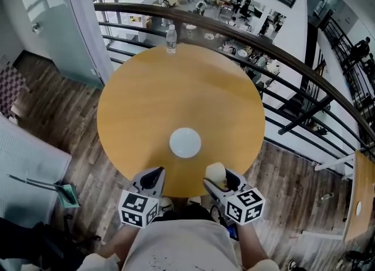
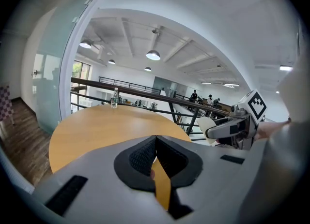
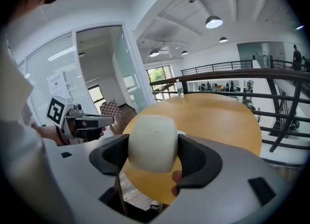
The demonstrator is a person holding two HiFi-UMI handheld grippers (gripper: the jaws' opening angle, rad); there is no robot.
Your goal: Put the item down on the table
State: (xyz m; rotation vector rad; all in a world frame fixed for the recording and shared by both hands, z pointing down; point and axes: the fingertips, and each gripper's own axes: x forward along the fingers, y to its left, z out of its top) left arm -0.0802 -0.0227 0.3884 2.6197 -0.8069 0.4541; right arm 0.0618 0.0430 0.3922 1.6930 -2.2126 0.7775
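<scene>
**Figure: the held item at the near rim of the worktop.** The right gripper (image 1: 218, 179), at lower centre-right of the head view, has its jaws closed on a cream-white, rounded, cube-like block (image 3: 152, 142). In the right gripper view the dark pads press its left and right faces. The block is about as wide as it is tall, so no long axis or pointing direction can be made out.

It hangs at the near edge of the round, honey-coloured wooden worktop (image 1: 176, 88), and wooden floor shows beneath the rim in the right gripper view. Bare wood lies ahead of and below the jaws, toward the upper part of the head view, so the set-down probably calls for a descent with a slight reach forward.

A flat white round disc (image 1: 185, 143) lies near, up and to the left of the block. A clear plastic bottle (image 1: 171, 37) stands well apart at the far rim. The left gripper (image 2: 155, 145), at lower centre-left of the head view, has its jaws pressed together on nothing. The right is therefore the working hand.
</scene>
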